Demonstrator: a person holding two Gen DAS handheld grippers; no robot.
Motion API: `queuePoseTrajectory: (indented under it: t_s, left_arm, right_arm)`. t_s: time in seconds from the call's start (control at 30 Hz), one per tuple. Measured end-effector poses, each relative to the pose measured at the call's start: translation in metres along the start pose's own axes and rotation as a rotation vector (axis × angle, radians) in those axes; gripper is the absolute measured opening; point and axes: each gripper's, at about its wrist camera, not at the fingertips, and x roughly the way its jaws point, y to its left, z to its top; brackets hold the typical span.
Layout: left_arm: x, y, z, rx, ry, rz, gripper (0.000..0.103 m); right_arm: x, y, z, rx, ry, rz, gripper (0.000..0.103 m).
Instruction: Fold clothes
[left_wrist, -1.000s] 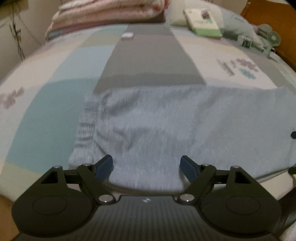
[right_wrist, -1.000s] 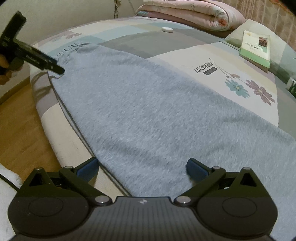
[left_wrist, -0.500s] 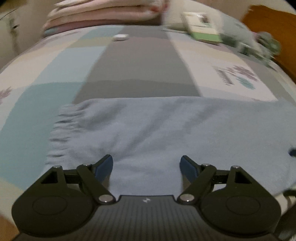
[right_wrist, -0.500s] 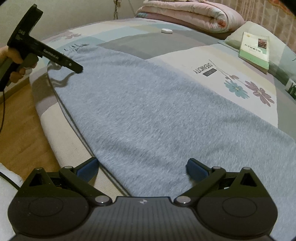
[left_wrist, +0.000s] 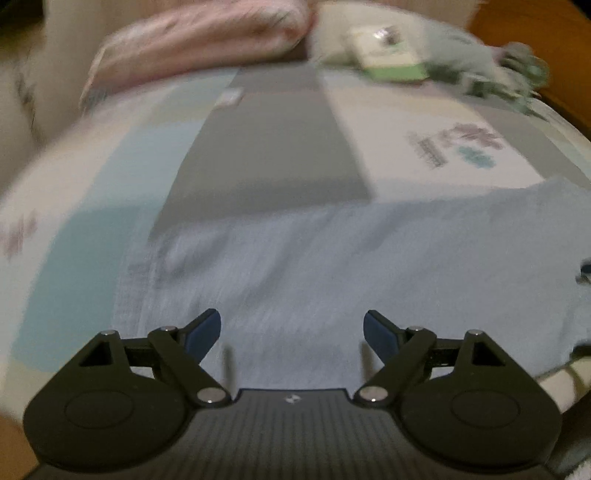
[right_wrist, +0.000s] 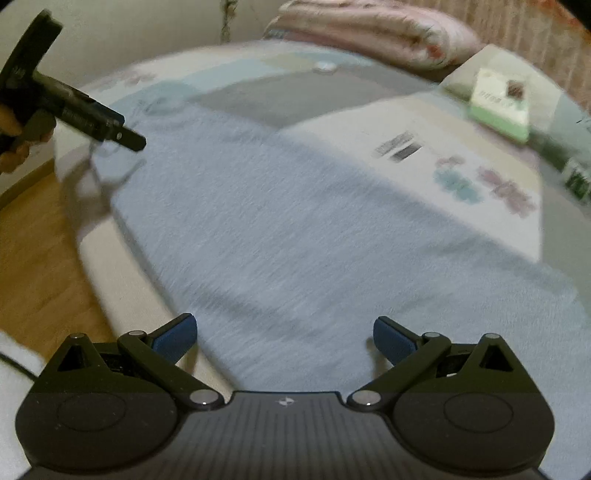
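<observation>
A: What fills the scene, and which step is in hand?

B: A bed (right_wrist: 129, 280) with a patchwork cover, and on it a long pale-blue garment (right_wrist: 295, 229) laid flat along the near edge. It looks like the start of a fold: nothing is gripped. The left gripper (left_wrist: 291, 328) hangs over one end of the cloth, by a ribbed hem; its fingers are spreading wider, with only flat cloth below them and nothing pinched. The right gripper (right_wrist: 284, 334) hangs over the other end, fingers wide apart and empty.

A: What does the next move call for?

B: Probably each gripper dropping to its own end, pinching an edge, and carrying it across. Both views are blurred, so I cannot tell how many layers lie there.

A: Edges and room?

B: The garment's near edge runs close to the mattress edge, with wooden floor (right_wrist: 37, 266) beyond. Farther in, the cover is bare for a good stretch. A rolled pink quilt (right_wrist: 376, 33), a pillow bearing a green book (right_wrist: 498, 99), and a small white object (right_wrist: 325, 67) all sit well apart at the head.
</observation>
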Motion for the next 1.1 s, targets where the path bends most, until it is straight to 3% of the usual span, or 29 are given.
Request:
queuePoseTrajectory:
  t_s: [0.07,0.27,0.4,0.53,0.67,0.8,0.87,1.0,1.1]
  left_arm:
    - [0.007,-0.015,0.009,0.02,-0.029,-0.024,0.086]
    - [0.041,-0.039,-0.006,0.066,0.041,0.0,0.087]
    - [0.032,-0.029,-0.017,0.031,0.03,-0.011,0.09]
    - [0.013,-0.05,-0.009,0.141,-0.002,0.002,0.088]
    - [-0.001,-0.083,-0.004,0.217,-0.074,-0.112,0.088]
    - [0.005,-0.104,-0.017,0.258,-0.018,-0.179,0.088]
    - [0.008,-0.105,-0.03,0.27,0.027,-0.183,0.089]
    - [-0.002,-0.1,-0.035,0.258,0.026,-0.183,0.09]
    - [-0.008,-0.111,-0.024,0.313,-0.027,-0.152,0.09]
  right_arm:
    - [-0.002,-0.019,0.006,0.048,-0.018,-0.036,0.103]
    - [0.002,-0.068,-0.018,0.196,0.033,-0.123,0.103]
    - [-0.015,-0.073,-0.059,0.216,-0.002,-0.124,0.103]
    - [-0.033,-0.067,-0.069,0.196,0.009,-0.161,0.103]
    - [-0.043,-0.068,-0.065,0.18,-0.011,-0.237,0.103]
    - [-0.037,-0.082,-0.074,0.269,0.015,-0.261,0.103]
    - [-0.037,-0.084,-0.083,0.296,0.001,-0.258,0.103]
    - [-0.044,-0.079,-0.094,0.295,-0.027,-0.266,0.103]
    - [-0.055,-0.083,-0.09,0.291,-0.02,-0.289,0.103]
